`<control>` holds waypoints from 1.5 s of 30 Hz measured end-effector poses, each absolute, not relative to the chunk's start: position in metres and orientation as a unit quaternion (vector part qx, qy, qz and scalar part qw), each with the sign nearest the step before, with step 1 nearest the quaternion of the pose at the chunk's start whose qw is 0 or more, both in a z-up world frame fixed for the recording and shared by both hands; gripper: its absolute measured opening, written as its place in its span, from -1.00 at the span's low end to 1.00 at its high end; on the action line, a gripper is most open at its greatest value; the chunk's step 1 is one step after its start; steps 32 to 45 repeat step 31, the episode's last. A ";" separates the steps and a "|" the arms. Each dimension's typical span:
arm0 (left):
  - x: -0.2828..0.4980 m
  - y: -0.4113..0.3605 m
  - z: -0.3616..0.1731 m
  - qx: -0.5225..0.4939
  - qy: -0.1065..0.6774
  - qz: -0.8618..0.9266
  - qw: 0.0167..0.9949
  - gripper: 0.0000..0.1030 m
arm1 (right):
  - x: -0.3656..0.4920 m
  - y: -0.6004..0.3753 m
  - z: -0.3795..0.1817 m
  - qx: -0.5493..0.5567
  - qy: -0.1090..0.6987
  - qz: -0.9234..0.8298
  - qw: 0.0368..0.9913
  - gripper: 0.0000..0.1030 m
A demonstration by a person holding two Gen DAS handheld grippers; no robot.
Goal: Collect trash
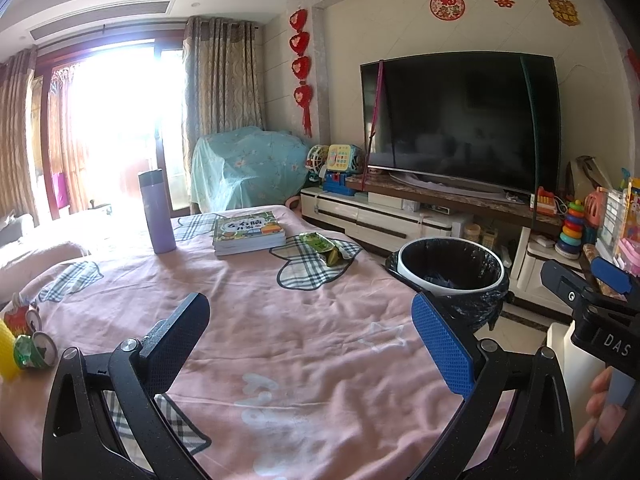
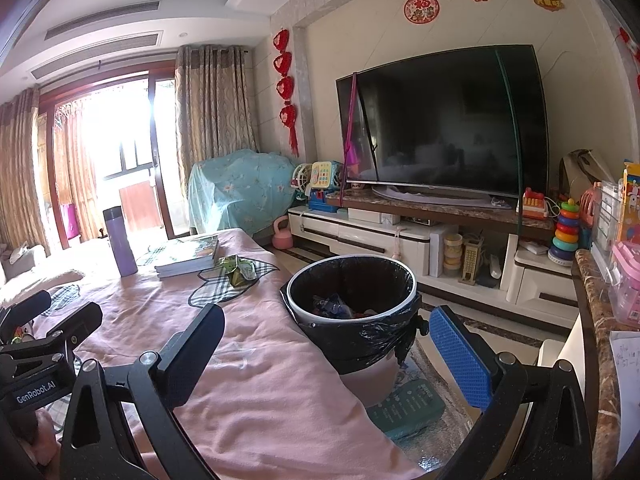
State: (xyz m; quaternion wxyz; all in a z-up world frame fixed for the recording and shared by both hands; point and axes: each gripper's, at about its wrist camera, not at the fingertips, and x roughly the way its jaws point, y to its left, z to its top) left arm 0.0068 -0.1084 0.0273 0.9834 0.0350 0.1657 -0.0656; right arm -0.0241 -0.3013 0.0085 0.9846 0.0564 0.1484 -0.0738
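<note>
Left gripper (image 1: 310, 344): jaws apart, empty.
Right gripper (image 2: 326, 354): jaws apart, empty.
Trash bin (image 2: 352, 312): just ahead.
Green wrapper (image 1: 326, 249): farther ahead.

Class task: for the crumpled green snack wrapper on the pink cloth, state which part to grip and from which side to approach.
Grip the crumpled green snack wrapper at its raised, bunched middle, coming from above with an open claw: it lies flat and limp on the pink cloth, so edges probably offer little purchase.

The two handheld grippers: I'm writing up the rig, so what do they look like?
The left gripper and the right gripper match: black speckled frames with triangular cut-outs and silver pivot bolts, one black finger and one blue finger with a textured pad. White lettering marks the bodies, "GenRobot.AI" on the left, "DAS" visible on the right. No cables or sleeves show.
</note>
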 end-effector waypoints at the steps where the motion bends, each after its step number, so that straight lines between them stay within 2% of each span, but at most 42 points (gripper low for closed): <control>1: 0.007 -0.109 0.027 0.035 0.166 -0.066 0.983 1.00 | -0.024 -0.301 0.009 0.056 0.149 -0.074 0.985 1.00; 45: 0.008 -0.105 0.026 0.032 0.174 -0.072 0.982 1.00 | -0.017 -0.291 0.003 0.058 0.158 -0.063 0.984 1.00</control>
